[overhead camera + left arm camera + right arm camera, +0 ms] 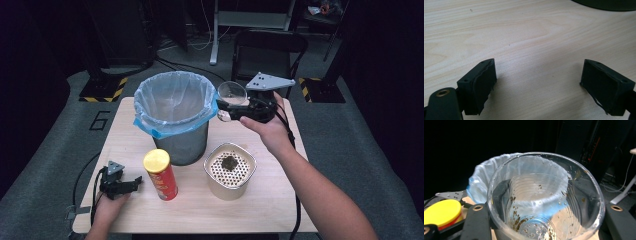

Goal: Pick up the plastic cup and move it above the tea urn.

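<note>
A pale wooden tabletop [130,210] is seen from above, set on a grey floor in a dark room. At its far middle stands a grey metal waste bin lined with a translucent blue plastic bag [175,107], the bag folded over the rim. Just in front of the bin, toward the left, a red cylindrical crisp can with a yellow plastic lid [161,175] stands upright. To the right of the can, close to the bin's base, a cream-coloured square container with a perforated strainer top [230,171] is placed, and a dark clump of residue lies on the perforations. A black folding chair [267,47] is seen behind the tabletop.

The clear plastic cup [231,94] is held above the tabletop at the right edge of the bin's rim, raised to about the level of the bag's mouth and just beside it. It is gripped by the right claw [227,108], whose jaws are pressed against the cup's sides; in the right gripper view the clear plastic cup [546,197] is seen between the two black jaws, with brown specks clinging to its inner wall and bottom, the bin behind it.

The left claw [136,183] is rested low at the near left of the tabletop, just left of the can, apart from it. In the left gripper view its jaws are spread wide with bare wood between them.
</note>
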The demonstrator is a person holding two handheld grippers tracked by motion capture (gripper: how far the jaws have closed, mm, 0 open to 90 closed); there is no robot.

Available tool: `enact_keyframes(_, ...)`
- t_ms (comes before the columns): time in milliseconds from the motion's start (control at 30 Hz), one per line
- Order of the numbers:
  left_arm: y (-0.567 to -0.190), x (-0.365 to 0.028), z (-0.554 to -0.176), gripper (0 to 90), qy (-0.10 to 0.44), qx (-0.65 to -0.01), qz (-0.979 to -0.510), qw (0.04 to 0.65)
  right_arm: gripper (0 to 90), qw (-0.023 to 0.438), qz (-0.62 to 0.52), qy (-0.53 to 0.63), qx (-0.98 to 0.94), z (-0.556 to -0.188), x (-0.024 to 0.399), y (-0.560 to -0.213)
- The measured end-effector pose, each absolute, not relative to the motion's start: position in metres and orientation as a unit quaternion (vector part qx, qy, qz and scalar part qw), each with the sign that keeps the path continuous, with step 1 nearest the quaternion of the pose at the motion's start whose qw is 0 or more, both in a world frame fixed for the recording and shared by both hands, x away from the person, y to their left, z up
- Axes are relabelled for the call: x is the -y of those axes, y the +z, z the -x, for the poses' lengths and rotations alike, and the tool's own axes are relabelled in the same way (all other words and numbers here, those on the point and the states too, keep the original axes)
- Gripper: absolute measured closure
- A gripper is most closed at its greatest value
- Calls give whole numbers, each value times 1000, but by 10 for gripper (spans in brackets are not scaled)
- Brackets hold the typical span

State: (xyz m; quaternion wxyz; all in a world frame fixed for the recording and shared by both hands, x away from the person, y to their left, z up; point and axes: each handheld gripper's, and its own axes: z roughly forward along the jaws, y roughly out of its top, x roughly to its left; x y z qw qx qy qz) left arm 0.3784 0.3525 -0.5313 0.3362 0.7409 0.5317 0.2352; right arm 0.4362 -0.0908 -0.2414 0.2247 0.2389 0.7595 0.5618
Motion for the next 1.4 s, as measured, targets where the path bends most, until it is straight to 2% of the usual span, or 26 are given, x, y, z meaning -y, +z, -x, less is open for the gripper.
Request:
enact_keyframes(200, -531, -352, -378, 128, 236, -532, -741, 336, 370, 229, -219, 557, -768, -436, 69, -217)
enact_keyframes(533, -531, -352, -378, 128, 232, -534, -740, 338, 369, 217, -216, 555, -774, -452, 38, -203)
enact_keyframes(1400, -531, -353, -378, 129, 234, -531, -742, 335, 344, 199, -219, 528, -796, -503, -26, -239)
